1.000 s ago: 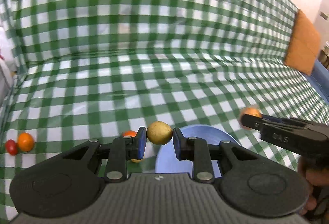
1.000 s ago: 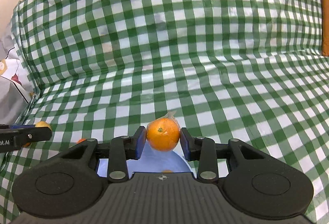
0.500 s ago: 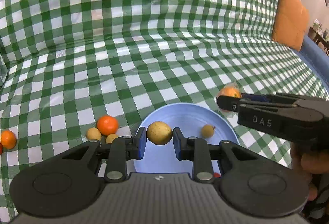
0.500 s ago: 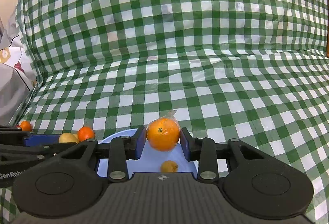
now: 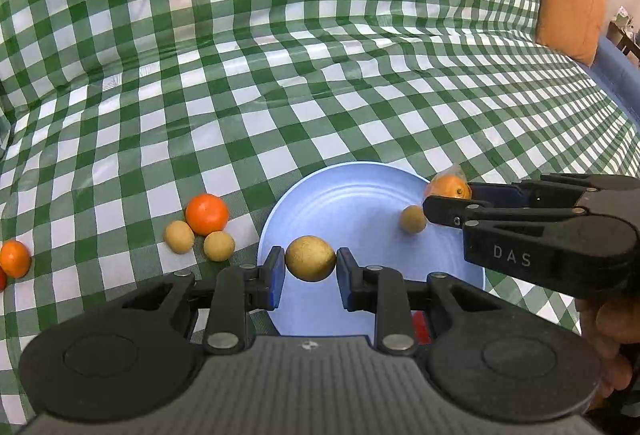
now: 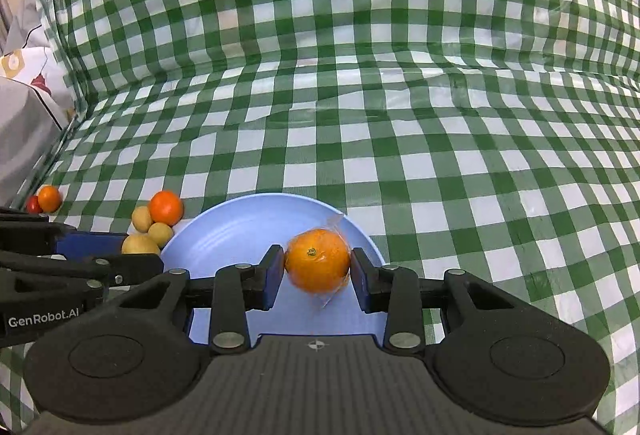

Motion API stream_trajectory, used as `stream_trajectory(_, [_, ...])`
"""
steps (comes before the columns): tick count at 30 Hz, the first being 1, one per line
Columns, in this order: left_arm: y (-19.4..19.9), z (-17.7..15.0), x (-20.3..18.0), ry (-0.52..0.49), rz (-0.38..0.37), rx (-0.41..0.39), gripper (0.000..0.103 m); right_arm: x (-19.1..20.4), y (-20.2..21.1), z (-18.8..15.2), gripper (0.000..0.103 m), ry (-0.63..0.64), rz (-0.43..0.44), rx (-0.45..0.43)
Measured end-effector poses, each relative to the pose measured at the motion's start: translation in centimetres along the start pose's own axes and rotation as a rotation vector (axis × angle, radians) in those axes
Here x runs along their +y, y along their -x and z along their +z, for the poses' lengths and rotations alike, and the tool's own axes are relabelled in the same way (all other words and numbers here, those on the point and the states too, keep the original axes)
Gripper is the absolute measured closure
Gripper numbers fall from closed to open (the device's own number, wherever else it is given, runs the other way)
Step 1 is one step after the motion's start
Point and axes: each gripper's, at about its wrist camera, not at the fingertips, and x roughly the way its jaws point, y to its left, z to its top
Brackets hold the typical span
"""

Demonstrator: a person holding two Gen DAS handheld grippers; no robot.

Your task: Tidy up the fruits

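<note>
Between the left tongs, narrowly parted, a round tan fruit is pinched above the near rim of the blue plate. The right tongs pinch a wrapped orange, stem end facing the camera. Only the left wrist view shows a small tan fruit on the plate just beside the right tongs, and possibly something red under the left tongs.

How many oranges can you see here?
3. One wrapped orange is held in the right tool over the blue plate; two lie on the checked cloth: orange, orange. Others may be hidden.
</note>
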Motion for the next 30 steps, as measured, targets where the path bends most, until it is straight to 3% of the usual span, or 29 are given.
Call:
stream_trajectory(19, [-0.7, 0.0, -0.9, -0.024, -0.020, 0.017, 0.073, -0.3, 0.0, -0.2, 0.065, 0.011, -0.001, 0.025])
stream_trajectory(21, [-0.8, 0.0, -1.0, -0.023, -0.042, 0.022, 0.069, -0.3, 0.0, -0.1, 0.064, 0.009, 0.003, 0.021])
stream_trajectory(22, [-0.7, 0.0, -1.0, -0.025, -0.055, 0.020, 0.062, -0.2, 0.1, 0.0, 0.064, 0.006, 0.006, 0.012])
stream_trajectory(26, [-0.2, 0.0, -1.2, -0.038, -0.060, -0.001, 0.062, -0.5, 0.8, 0.4, 0.058, -0.017, -0.008, -0.036])
stream_trajectory(28, [0.0, 0.1, -0.9, -0.029, -0.063, -0.010, 0.066, -0.8, 0.9, 0.6, 0.058, -0.042, -0.021, -0.063])
stream_trajectory(30, [0.4, 0.3, -0.4, -0.022, -0.065, -0.022, 0.080, -1.0, 1.0, 0.9, 0.058, -0.062, -0.039, -0.086])
